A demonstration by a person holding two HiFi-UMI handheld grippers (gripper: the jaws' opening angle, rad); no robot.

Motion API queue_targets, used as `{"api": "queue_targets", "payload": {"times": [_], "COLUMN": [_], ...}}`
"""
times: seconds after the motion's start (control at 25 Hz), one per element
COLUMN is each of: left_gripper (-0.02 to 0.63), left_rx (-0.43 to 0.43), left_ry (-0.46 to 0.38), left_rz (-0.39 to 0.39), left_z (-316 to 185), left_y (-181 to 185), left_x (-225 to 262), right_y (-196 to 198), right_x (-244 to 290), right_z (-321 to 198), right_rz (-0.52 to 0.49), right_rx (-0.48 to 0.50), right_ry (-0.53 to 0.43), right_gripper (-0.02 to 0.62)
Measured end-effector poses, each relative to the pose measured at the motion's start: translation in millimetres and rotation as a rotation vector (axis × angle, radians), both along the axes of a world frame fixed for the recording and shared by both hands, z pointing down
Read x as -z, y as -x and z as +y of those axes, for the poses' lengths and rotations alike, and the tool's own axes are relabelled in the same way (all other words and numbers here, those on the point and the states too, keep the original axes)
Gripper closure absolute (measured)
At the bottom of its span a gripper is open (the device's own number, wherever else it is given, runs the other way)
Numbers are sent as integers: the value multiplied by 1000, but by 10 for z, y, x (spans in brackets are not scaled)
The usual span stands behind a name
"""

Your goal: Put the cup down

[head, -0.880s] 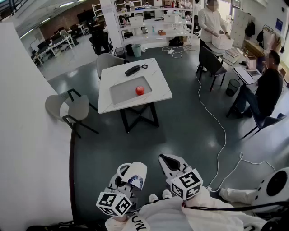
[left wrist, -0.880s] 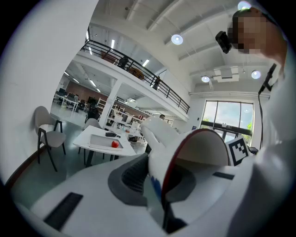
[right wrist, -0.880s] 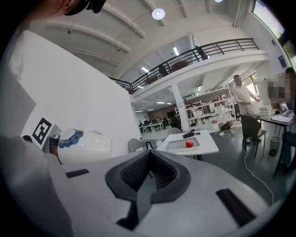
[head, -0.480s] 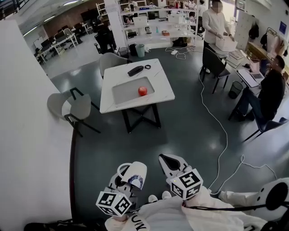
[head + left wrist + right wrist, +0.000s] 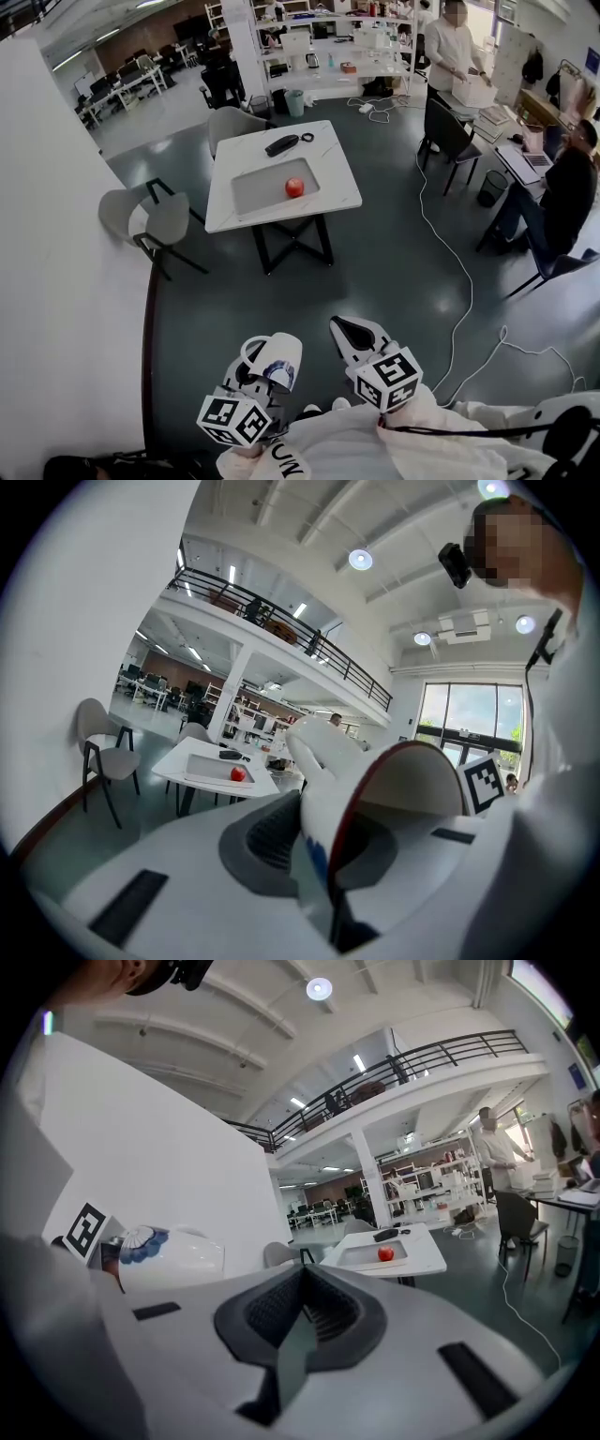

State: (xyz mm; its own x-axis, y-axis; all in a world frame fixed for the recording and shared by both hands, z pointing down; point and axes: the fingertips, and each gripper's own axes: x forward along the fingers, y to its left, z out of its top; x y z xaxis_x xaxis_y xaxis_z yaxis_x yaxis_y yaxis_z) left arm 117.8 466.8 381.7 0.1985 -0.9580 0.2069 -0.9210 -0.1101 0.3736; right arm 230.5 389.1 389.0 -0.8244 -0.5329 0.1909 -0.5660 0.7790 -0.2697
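Note:
A white cup [image 5: 275,359] with a blue pattern and a dark red inside lies on its side in my left gripper [image 5: 258,367], which is shut on the cup's wall near the rim. In the left gripper view the cup [image 5: 394,780] fills the space just past the jaws of the left gripper [image 5: 314,855]. My right gripper [image 5: 349,330] is shut with nothing in it, close beside the cup on its right; its own view shows the right gripper [image 5: 300,1335] with the cup [image 5: 169,1246] to the left. Both hang over the dark floor, well short of the white table [image 5: 328,150].
On the table lie a grey tray [image 5: 258,192] with a red apple [image 5: 294,187] and a black object [image 5: 279,145]. Grey chairs [image 5: 150,225] stand left of the table. A white wall [image 5: 56,309] runs along the left. A white cable [image 5: 450,253] crosses the floor; people are at desks on the right.
Both grippers and the cup keep the same pose. The background has shifted only slightly as the head camera drifted.

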Motion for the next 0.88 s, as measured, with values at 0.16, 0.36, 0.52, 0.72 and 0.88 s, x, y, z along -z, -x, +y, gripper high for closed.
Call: {"api": "queue_targets", "payload": {"times": [0.16, 0.36, 0.52, 0.72, 0.88], "left_gripper": [571, 571, 571, 571, 571], "left_rx": [12, 25, 29, 25, 18], "left_ry": [-3, -12, -17, -33, -26], "left_rz": [-3, -9, -12, -12, -9], "left_z": [-39, -91, -204, -433, -641], "left_y": [-47, -30, 1, 148, 305], "left_x": [-39, -39, -55, -109, -171], "right_y": [-68, -92, -104, -47, 94], "right_x": [-30, -27, -67, -187, -254], "right_z": [-62, -152, -255, -454, -669], "right_rz": [-1, -6, -6, 4, 11], "right_rx": [6, 8, 5, -15, -28], "right_ry": [-4, -9, -5, 0, 9], "right_gripper": [591, 591, 591, 591, 591]}}
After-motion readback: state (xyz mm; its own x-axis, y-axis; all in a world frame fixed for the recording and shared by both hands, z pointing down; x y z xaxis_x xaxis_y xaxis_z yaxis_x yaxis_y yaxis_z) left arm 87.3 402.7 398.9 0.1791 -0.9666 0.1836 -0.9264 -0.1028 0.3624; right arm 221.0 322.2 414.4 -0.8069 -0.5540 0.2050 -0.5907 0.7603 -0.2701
